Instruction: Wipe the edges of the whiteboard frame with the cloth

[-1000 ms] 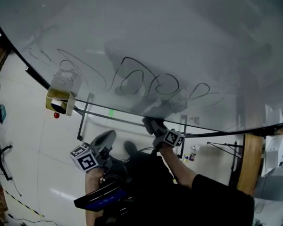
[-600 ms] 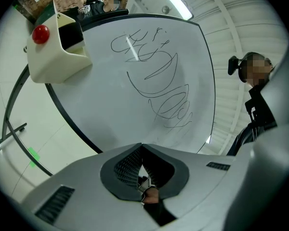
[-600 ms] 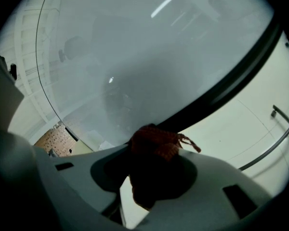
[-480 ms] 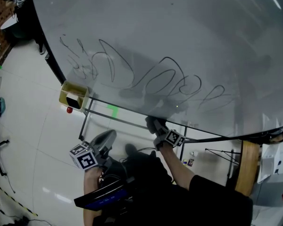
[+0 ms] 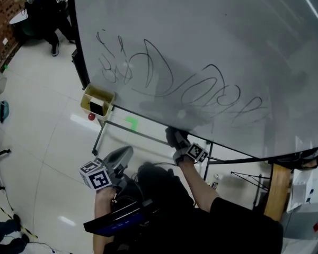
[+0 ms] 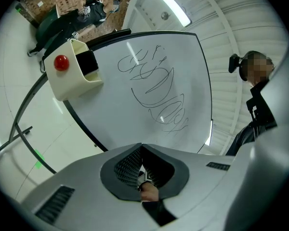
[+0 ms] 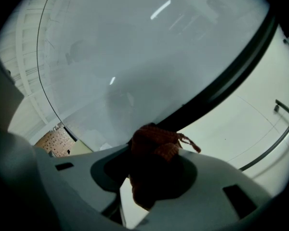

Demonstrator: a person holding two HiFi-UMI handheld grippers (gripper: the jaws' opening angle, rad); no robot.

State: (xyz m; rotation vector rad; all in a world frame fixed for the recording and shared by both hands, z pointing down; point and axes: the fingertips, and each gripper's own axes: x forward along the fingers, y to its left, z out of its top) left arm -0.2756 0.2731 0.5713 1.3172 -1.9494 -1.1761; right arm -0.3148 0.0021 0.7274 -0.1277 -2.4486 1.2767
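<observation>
A large whiteboard (image 5: 212, 41) with black scribbles fills the head view; its dark bottom frame edge (image 5: 148, 121) runs down to the right. My right gripper (image 5: 173, 135) is raised against that bottom edge, shut on a reddish-brown cloth (image 7: 156, 146). In the right gripper view the cloth sits right at the dark frame edge (image 7: 221, 83). My left gripper (image 5: 123, 153) hangs low, away from the board, jaws shut with nothing held; the left gripper (image 6: 140, 165) looks up at the whiteboard (image 6: 154, 85).
A cream holder box (image 5: 97, 102) with a black eraser and a red knob hangs at the board's lower left corner; the box (image 6: 72, 69) also shows in the left gripper view. The stand's metal legs (image 5: 103, 134) lie beneath. A person (image 5: 42, 7) stands far left.
The head view has swung left, so the board's left edge and the box now sit nearer the middle. My right gripper stays at the bottom frame edge; the left one has barely moved.
</observation>
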